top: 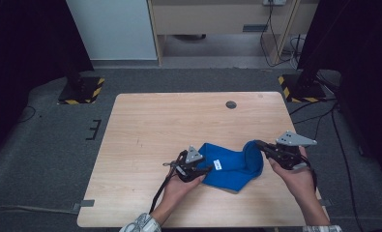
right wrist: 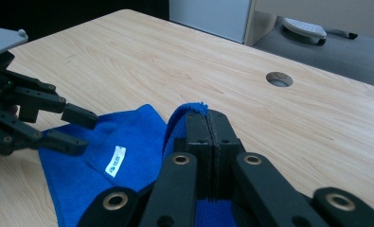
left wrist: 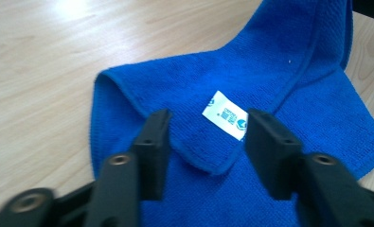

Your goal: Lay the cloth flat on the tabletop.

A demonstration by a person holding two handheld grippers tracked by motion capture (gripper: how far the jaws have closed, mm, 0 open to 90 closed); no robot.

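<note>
A blue cloth (top: 232,169) lies partly folded on the wooden table (top: 169,116), near its front middle. A white label (left wrist: 225,115) faces up on the folded-over flap. My left gripper (top: 209,167) hovers at the cloth's left end, open; in the left gripper view its jaws (left wrist: 206,123) stand apart over the flap's corner with nothing pressed between them. My right gripper (top: 257,143) is shut on the cloth's right edge and holds it raised off the table. In the right gripper view the blue cloth (right wrist: 132,137) rises into the closed jaws (right wrist: 207,116), with the left gripper (right wrist: 78,127) beyond.
A round cable hole (top: 231,104) sits near the table's far edge. Two dark stands on yellow-and-black striped bases (top: 80,92) (top: 300,89) flank the table's far corners. Cables trail on the floor at the right.
</note>
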